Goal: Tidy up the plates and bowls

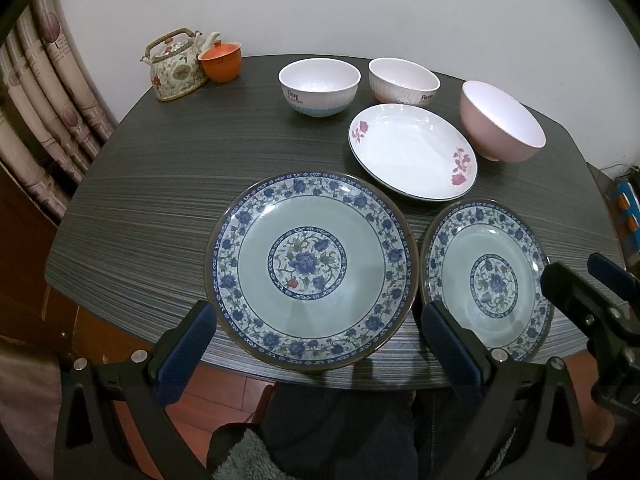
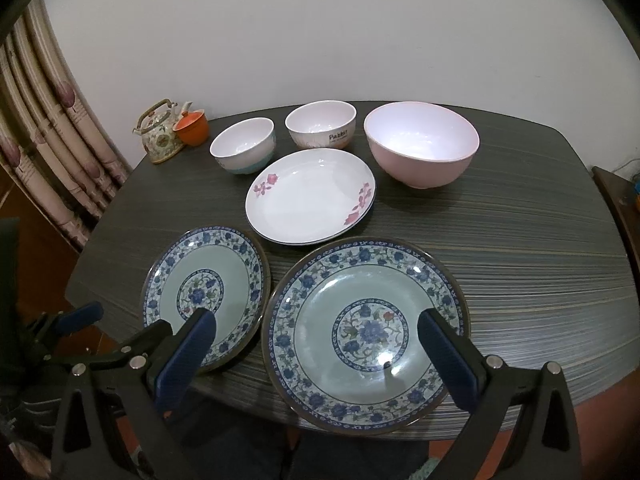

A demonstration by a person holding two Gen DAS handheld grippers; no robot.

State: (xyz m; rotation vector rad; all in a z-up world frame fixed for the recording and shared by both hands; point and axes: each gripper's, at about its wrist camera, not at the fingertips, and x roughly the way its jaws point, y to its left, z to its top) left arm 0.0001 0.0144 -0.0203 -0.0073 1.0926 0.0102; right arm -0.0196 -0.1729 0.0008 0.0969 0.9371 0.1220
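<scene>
Claws both hang wide apart and empty at the near edge of my desk (image 1: 160, 184); between the fingers of my left claw (image 1: 320, 344) sits the larger blue-patterned plate (image 1: 308, 268), flat on the desk; just to that claw's right lies the smaller blue-patterned plate (image 1: 486, 280), its rim close beside the larger one; my right claw (image 2: 316, 354) hovers over that smaller plate's near edge; ahead of the right claw rests the white plate with pink flowers (image 2: 312, 196), and beyond it stand three bowls in a row: the blue-based bowl (image 2: 244, 146) to the left, the rabbit bowl (image 2: 320, 124) in the middle, the big pink bowl (image 2: 422, 144) to the right; far left ahead I see a floral teapot (image 2: 160, 134) touching an orange cup (image 2: 193, 127).
</scene>
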